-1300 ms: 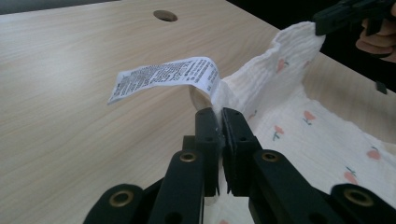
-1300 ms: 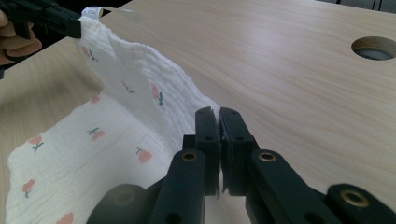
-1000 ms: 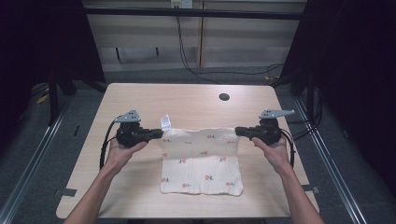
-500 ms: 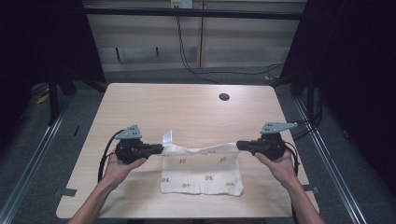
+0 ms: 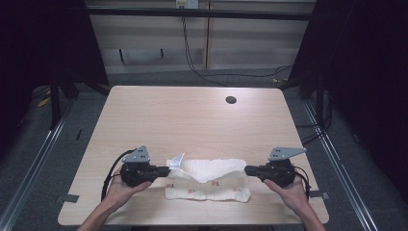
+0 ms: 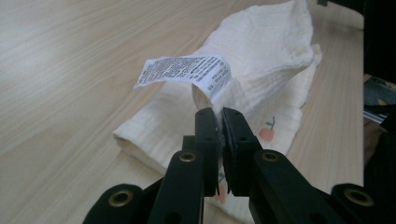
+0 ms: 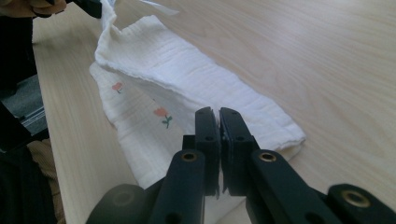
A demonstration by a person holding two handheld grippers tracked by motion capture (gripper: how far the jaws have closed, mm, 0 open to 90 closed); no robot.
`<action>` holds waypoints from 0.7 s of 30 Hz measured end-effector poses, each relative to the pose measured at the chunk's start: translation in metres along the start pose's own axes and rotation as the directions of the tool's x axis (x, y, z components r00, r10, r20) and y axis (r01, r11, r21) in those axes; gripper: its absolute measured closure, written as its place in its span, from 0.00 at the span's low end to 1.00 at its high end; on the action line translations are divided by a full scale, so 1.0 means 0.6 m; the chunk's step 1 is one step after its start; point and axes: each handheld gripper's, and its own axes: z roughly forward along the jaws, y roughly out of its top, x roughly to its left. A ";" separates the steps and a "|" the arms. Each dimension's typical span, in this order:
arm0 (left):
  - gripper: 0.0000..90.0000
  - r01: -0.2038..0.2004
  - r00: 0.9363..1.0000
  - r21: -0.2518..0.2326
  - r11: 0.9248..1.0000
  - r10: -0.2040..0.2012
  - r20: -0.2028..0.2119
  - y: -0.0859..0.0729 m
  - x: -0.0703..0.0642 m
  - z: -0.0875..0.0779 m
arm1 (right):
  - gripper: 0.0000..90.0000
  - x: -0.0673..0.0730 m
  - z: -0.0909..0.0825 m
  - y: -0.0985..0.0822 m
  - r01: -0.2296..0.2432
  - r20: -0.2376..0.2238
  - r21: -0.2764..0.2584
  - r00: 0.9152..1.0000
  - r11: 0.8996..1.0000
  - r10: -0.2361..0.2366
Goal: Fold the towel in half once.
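Cream muslin cloth [image 5: 208,180] with small fruit prints lay mid-fold on the pale wooden counter [image 5: 192,120], both grippers' fingers clamped on its far corners, apparently next lowering them onto the near edge.

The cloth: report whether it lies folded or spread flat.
Folded, partly. The cloth has its far edge doubled over toward the person, covering the printed layer's upper part. The left gripper and right gripper pinch its corners.

The far half of the table [image 5: 192,115] is left open for passage apart from a small dark hole [image 5: 231,100], while the near strip is taken up by the cloth [image 5: 209,180] stretched between the left gripper [image 5: 166,171] and right gripper [image 5: 248,170].
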 end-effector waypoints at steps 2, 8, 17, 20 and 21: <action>0.95 -0.002 1.000 0.016 1.000 0.002 0.005 -0.007 0.000 0.003 | 0.96 0.003 0.001 -0.007 0.002 -0.006 0.015 1.000 1.000 -0.001; 0.95 -0.001 1.000 0.059 0.998 0.000 0.028 -0.030 -0.011 0.015 | 0.95 0.019 0.003 -0.034 0.013 -0.012 0.062 1.000 0.998 -0.013; 0.92 -0.048 0.997 0.148 0.988 0.039 0.064 -0.042 -0.025 0.029 | 0.90 0.029 0.020 -0.072 0.021 -0.007 0.162 1.000 0.986 -0.020; 0.90 -0.042 0.997 0.150 0.988 0.033 0.066 -0.043 -0.029 0.030 | 0.86 0.032 0.025 -0.080 0.021 0.001 0.185 1.000 0.983 -0.021; 0.89 -0.038 0.997 0.148 0.988 0.028 0.070 -0.043 -0.029 0.030 | 0.83 0.034 0.027 -0.081 0.018 0.008 0.193 1.000 0.981 -0.020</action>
